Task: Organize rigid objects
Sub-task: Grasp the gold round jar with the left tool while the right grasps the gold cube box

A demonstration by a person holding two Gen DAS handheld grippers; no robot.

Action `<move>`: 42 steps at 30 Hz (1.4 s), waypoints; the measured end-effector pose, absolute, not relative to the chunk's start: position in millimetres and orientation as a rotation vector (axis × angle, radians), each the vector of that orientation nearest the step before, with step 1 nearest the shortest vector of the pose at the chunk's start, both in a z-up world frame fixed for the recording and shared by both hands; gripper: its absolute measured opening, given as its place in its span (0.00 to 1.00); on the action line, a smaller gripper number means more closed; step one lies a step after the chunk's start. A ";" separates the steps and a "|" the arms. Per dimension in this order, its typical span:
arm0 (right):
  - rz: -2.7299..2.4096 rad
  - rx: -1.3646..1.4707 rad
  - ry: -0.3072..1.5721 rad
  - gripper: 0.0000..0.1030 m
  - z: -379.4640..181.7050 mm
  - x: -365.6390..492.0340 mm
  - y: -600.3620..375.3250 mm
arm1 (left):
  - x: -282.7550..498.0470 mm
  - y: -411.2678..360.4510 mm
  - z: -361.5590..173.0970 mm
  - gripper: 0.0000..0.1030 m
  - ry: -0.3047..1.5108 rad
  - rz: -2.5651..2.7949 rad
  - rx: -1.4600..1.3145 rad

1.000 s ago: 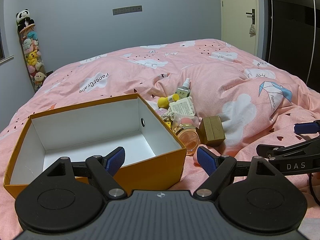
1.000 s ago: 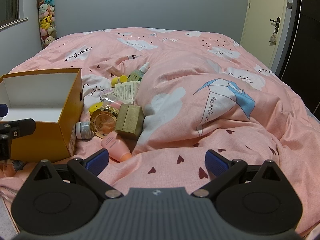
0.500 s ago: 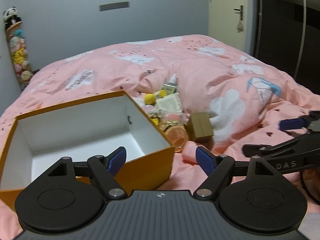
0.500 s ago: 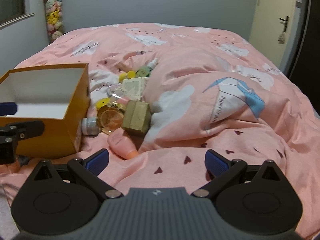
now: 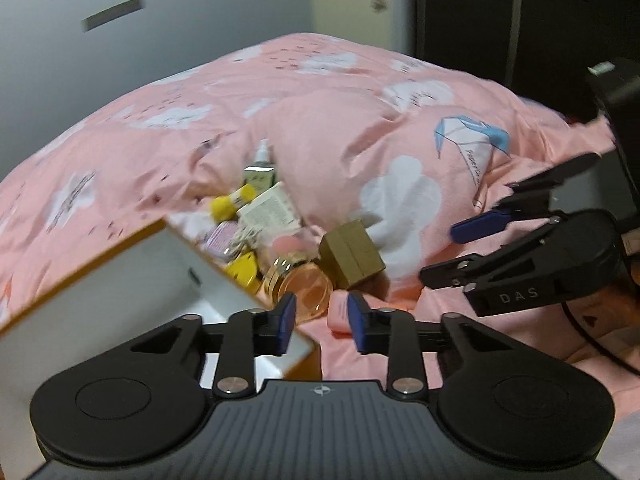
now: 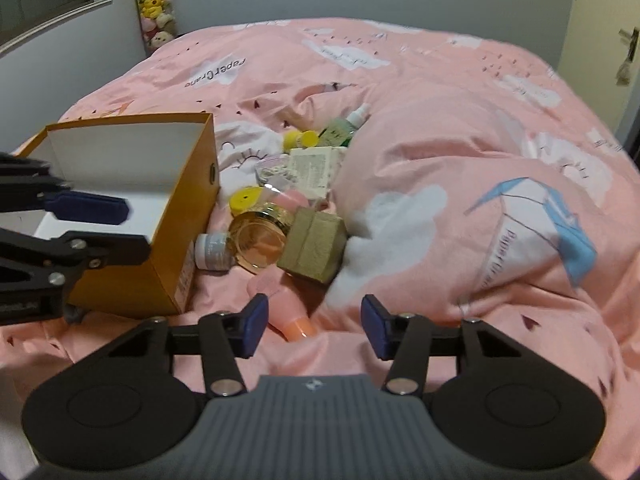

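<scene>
the step in hand looks like the first pick: nothing lies in the open orange cardboard box with the white inside point(image 6: 188, 216), which sits on the pink cloud-print bed cover point(image 6: 440, 128) at the left. the rigid things lie in a heap just right of the box: a brown cardboard cube box point(image 6: 314, 246), a round gold-rimmed compact point(image 6: 260, 246), a small grey-lidded jar point(image 6: 212, 250) against the box wall, yellow caps, a printed white carton and a green spray bottle point(image 6: 346, 126) at the far end. nearest lies a pink tube with an orange cap point(image 6: 286, 306).

the left hand-held gripper point(image 5: 322, 322) has just been closing to a narrow gap with nothing between its jaws, so it grasps nothing. the right hand-held gripper point(image 6: 310, 326) has also just been narrowing; it stands half released, empty, above the pink tube.

to do this well, i would take the nearest, topmost thing first, likely the tube, gripping across its body rather than its tapered cap. the soft cover may give under pressure, so come down gently. keep the two grippers apart over the box.
</scene>
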State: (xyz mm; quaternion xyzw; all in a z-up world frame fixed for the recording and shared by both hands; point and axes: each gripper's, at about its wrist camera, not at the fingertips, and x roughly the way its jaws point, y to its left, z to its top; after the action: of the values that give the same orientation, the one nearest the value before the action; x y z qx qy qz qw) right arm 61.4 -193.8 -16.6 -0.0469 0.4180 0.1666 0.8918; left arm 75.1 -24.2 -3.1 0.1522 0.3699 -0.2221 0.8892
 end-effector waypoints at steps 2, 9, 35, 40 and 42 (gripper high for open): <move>0.368 -0.073 0.889 0.44 -18.4 73.2 -193.0 | 89.5 -27.8 -4.5 0.30 0.790 -0.505 0.356; 0.396 -0.050 0.930 0.43 -27.9 112.4 -183.8 | 148.0 -31.2 -16.6 0.28 0.894 -0.594 0.388; 0.386 0.035 1.052 0.53 -92.2 178.5 -172.1 | 256.1 -52.6 -91.0 0.59 1.217 -0.817 0.672; 0.381 0.078 1.056 0.52 -96.7 179.3 -177.5 | 271.1 -55.5 -97.7 0.57 1.304 -0.820 0.611; 0.380 0.110 1.056 0.51 -95.9 178.5 -181.5 | 272.3 -56.8 -101.0 0.49 1.318 -0.827 0.610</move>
State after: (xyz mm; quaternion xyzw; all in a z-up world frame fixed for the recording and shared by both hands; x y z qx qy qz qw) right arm 178.5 -181.5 -95.9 0.0521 0.5004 0.1802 0.8452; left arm 272.3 -56.8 -101.0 0.2707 0.5851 -0.3672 0.6705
